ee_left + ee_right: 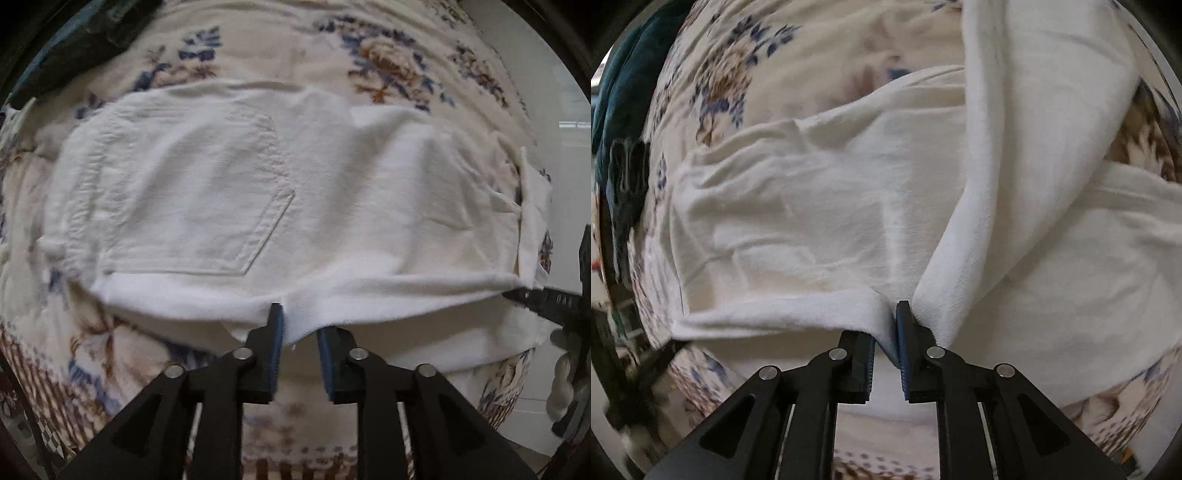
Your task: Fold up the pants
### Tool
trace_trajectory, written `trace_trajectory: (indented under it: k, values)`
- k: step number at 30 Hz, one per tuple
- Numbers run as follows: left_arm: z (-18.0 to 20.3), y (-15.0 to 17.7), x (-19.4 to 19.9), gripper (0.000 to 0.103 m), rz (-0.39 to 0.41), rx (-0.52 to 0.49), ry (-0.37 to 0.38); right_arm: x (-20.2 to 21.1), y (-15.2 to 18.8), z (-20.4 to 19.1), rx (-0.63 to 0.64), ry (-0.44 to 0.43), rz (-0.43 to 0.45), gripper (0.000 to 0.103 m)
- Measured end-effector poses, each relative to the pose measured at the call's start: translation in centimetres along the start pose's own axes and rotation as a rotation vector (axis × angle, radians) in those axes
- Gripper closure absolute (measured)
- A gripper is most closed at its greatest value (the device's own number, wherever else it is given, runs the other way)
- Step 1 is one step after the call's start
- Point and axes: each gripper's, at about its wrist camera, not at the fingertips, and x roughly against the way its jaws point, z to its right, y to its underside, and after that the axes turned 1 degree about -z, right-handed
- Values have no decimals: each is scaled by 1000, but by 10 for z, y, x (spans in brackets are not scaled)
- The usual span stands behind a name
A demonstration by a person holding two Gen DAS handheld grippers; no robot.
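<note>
The white cotton pants (258, 192) lie folded into a broad pad on the floral-printed cloth (388, 62) that covers the tabletop, back pocket (207, 199) facing up. They spread out just beyond the tips of both pairs of fingers, with the near folded edge running across right at the tips.

The left gripper (299, 332) points down at that near edge. Its fingers stand a little apart, and the hem sits in the gap between them without the blue pads visibly pressing on it — so the cloth looks let go rather than gripped, as suits a fold that has just been laid down.

The right gripper (886, 325) is a different matter. Its fingers are nearly closed, and a ridge of white fabric is bunched and pinched between them, rising from the tips in a thick fold up and to the right. That hold keeps the doubled layer under control — probably so the edge can be set square on the layer beneath before release.

A dark teal garment (624, 92) lies well off to the left of the fingers, clear of the work.
</note>
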Motion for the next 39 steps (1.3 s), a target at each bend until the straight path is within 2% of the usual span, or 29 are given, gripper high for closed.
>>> trace_trajectory:
  k: [1,2,3,5,7,9,10,11,12,13,15,17,22,24,28,33,36,37,38,39]
  values:
    - [-4,7,6,69,0,26,-1,7,2,-1,-3,5,10,89]
    - [-9,12,8,63,-4,53,5,12,4,-2,-4,16,19,89]
    - [-14,16,8,62,-10,81,16,18,5,-4,0,34,23,88]
    - [-28,24,5,48,-31,122,-4,25,7,-10,18,80,29,86]
    - [-45,32,-2,38,-58,182,-12,31,7,-21,39,151,17,84]
    - [-57,35,-5,37,-74,232,2,37,4,-26,94,224,4,81]
    - [-64,36,-5,37,-72,248,6,38,5,-30,120,257,-6,74]
    - [-70,36,-4,37,-61,259,-3,38,6,-30,133,269,-15,54]
    - [-77,35,-2,37,-46,274,-16,37,9,-35,146,279,-45,37]
    - [-82,34,-2,37,-40,285,-13,35,11,-38,147,291,-66,4]
    - [-95,30,-3,37,-33,324,-2,35,16,-42,159,296,-79,2]
    - [-112,27,-5,37,-33,380,26,40,17,-43,161,312,-45,2]
    - [-153,25,-14,37,-35,544,58,45,-15,-43,160,472,50,2]
    - [-170,25,-22,37,-43,595,63,45,-39,-40,147,532,98,3]
    - [-193,16,-35,37,-38,657,66,37,-90,-31,85,593,143,4]
    - [-208,7,-45,37,-32,655,38,19,-141,-13,11,664,136,20]
    - [-211,-9,-55,37,-42,652,24,9,-155,-5,-28,616,113,38]
    - [-214,-10,-58,37,-44,654,23,10,-152,-5,-50,597,112,61]
    - [-214,-11,-60,37,-47,656,22,12,-152,-2,-70,586,120,91]
    - [-215,-14,-63,37,-50,659,24,22,-150,5,-118,548,151,97]
